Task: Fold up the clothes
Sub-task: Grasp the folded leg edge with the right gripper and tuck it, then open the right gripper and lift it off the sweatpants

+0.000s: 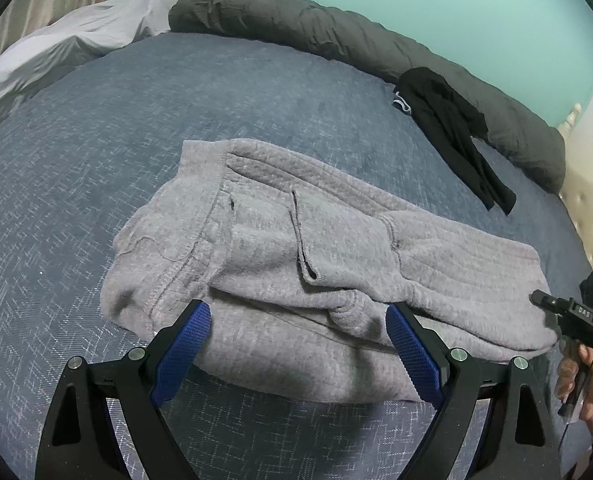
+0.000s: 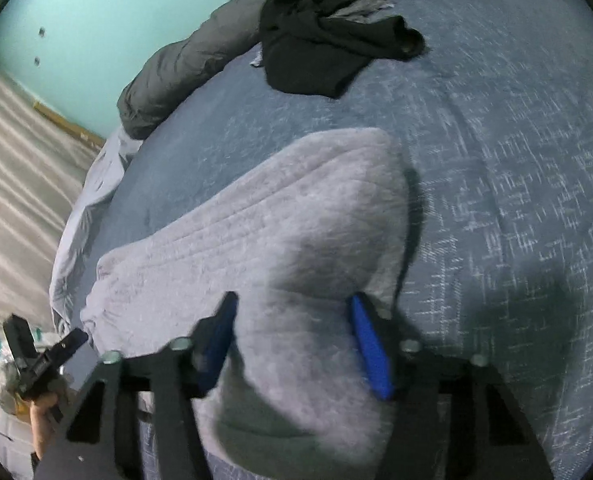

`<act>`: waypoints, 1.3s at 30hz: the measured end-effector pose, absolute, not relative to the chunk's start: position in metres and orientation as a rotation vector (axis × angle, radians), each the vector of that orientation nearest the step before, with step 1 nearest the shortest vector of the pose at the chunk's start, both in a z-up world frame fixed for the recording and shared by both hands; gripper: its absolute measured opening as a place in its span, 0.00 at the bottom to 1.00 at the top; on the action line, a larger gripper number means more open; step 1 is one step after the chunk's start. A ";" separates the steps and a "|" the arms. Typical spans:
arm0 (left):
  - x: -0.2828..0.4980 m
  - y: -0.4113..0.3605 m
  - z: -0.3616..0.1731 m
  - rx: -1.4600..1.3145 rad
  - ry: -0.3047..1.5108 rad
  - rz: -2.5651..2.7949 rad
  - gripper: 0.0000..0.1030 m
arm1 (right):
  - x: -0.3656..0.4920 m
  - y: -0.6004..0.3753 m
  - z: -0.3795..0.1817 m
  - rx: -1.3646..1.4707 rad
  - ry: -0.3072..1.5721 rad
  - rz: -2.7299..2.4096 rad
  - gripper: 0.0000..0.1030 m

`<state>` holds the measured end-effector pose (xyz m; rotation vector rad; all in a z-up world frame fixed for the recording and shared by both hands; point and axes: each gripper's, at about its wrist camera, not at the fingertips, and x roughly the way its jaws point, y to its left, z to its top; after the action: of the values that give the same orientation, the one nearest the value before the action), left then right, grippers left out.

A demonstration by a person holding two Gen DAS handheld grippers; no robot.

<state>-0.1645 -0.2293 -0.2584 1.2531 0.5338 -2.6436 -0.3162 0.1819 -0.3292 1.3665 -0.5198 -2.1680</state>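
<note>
Nearest, the left gripper (image 1: 298, 344) stands with its blue-padded jaws spread wide at the near edge of the grey sweatpants (image 1: 296, 248), gripping nothing, and the right gripper (image 2: 292, 340) is likewise released, its jaws straddling the cloth without pinching it. The sweatpants lie folded into a thick, ribbed, fleecy bundle on the blue bedspread (image 1: 96, 140), waistband and a patch pocket showing on top. Farther back lie a crumpled black garment (image 1: 452, 128) and a rolled dark grey duvet (image 1: 296, 20) along the turquoise wall (image 1: 456, 0).
</note>
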 end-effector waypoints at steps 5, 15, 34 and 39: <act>-0.166 -0.228 -0.256 1.249 0.528 -2.645 0.90 | -0.310 0.182 -0.319 1.322 -0.470 -2.208 0.17; -0.169 -0.211 -0.244 1.238 0.487 -2.673 0.89 | -0.308 0.203 -0.248 1.167 -0.414 -2.353 0.12; -0.183 -0.149 -0.233 1.295 0.421 -2.767 0.90 | -0.302 0.434 -0.227 1.249 -0.465 -2.673 0.12; -0.192 -0.127 -0.235 1.322 0.372 -2.788 0.89 | -0.310 0.442 -0.266 1.306 -0.498 -2.656 0.19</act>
<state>-0.1915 -0.1266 -0.2347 1.3216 0.3722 -2.7878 -0.3098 0.4417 -0.2664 1.3060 -0.4983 -2.6558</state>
